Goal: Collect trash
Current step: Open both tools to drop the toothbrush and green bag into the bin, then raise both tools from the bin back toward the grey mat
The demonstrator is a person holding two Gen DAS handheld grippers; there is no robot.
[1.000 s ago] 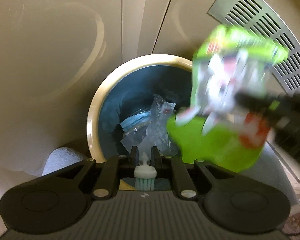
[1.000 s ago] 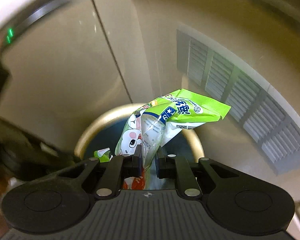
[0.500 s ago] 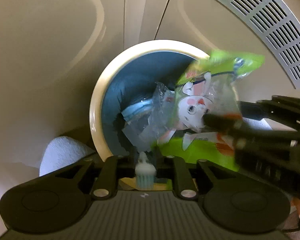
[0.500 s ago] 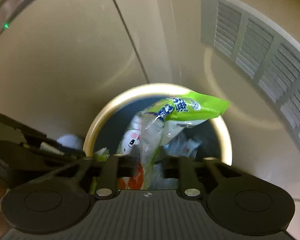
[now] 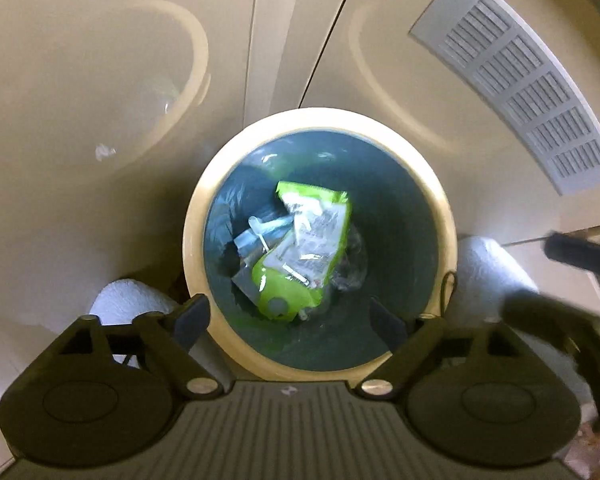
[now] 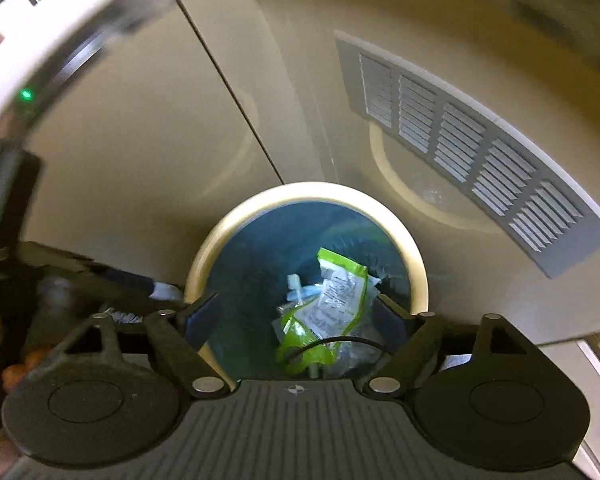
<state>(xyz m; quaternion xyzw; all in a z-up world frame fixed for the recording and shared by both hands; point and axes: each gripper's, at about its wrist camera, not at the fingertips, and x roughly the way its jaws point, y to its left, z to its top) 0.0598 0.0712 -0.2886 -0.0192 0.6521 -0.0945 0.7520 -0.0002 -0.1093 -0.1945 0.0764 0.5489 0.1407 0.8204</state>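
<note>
Both grippers above a round waste bin (image 5: pixel 194 216), cream rim, dark blue liner, set against beige cabinet doors with a grey vent grille (image 5: pixel 516 80) to the right. Left gripper (image 5: pixel 288 318) with fingers spread wide and holding nothing; right gripper (image 6: pixel 296 316) likewise splayed and empty. Down in the bin: a lime-green snack wrapper (image 5: pixel 300 248), printed side up and lying on a heap of clear plastic film (image 5: pixel 352 268) and a small white toothbrush-like piece (image 5: pixel 258 232). Wrapper fully inside the rim, well below the lip, touching neither tool. Two white rolls or towels beside the bin, one (image 5: pixel 120 302) at left, one (image 5: pixel 488 268) at right.

Judged from this: drop complete for this item, hands free for the next piece of rubbish.

Possible trouble ahead: a thin black cable (image 6: pixel 332 342) looping across the front of the right gripper, liable to snag on the rim or a finger during withdrawal. Open fingers close over the lip on both sides, so a careless lift or swing could knock the light bin or drag its liner. Two tools crowded together above one opening, with a risk of collision on pulling away. Light, springy film beneath the wrapper, apt to puff back up and spill with further additions.
</note>
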